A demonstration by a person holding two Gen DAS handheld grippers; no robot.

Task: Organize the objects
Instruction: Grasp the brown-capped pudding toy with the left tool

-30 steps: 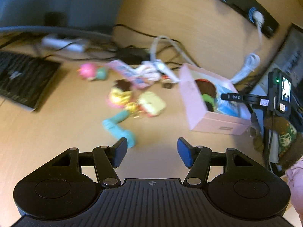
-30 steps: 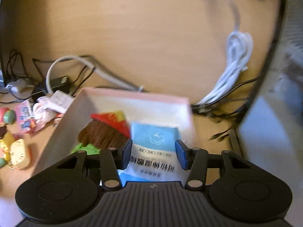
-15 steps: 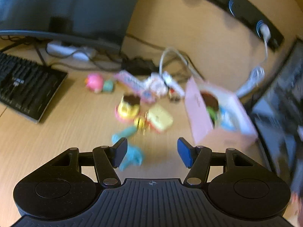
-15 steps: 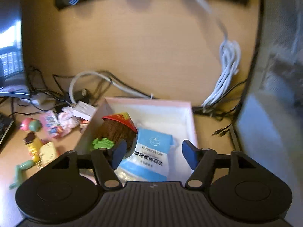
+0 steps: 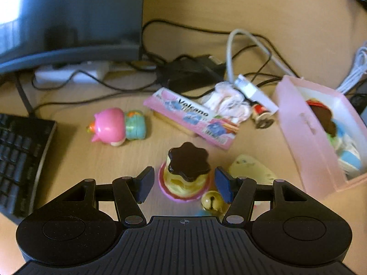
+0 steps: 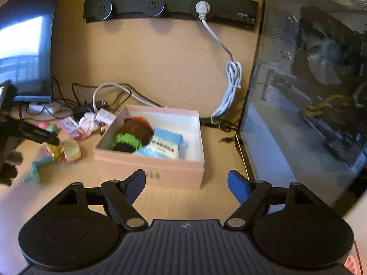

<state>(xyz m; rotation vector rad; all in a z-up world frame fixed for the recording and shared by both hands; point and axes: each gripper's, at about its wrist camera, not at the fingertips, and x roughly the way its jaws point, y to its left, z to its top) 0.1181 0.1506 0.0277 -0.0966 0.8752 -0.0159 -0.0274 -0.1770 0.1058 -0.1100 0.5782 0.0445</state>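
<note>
Pudding-shaped toy with dark scalloped top and pink base (image 5: 185, 174) stands upright on desk (image 5: 68, 160), dead ahead between my left claw's (image 5: 182, 183) spread fingers; right claw (image 6: 186, 183), also spread, hangs farther off facing pink cardboard box (image 6: 151, 171).

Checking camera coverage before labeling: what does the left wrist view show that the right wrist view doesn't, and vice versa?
Left wrist only: the keyboard, and the left gripper open around the pudding toy without touching it.

Right wrist only: the wall socket strip with one white plug, the glass-sided computer case, and the open, empty right gripper short of the pink box.

Both: the pink box with the brown knitted toy and blue packet inside, the pink snack pack, the pink pig toy, the monitor, cables.
</note>
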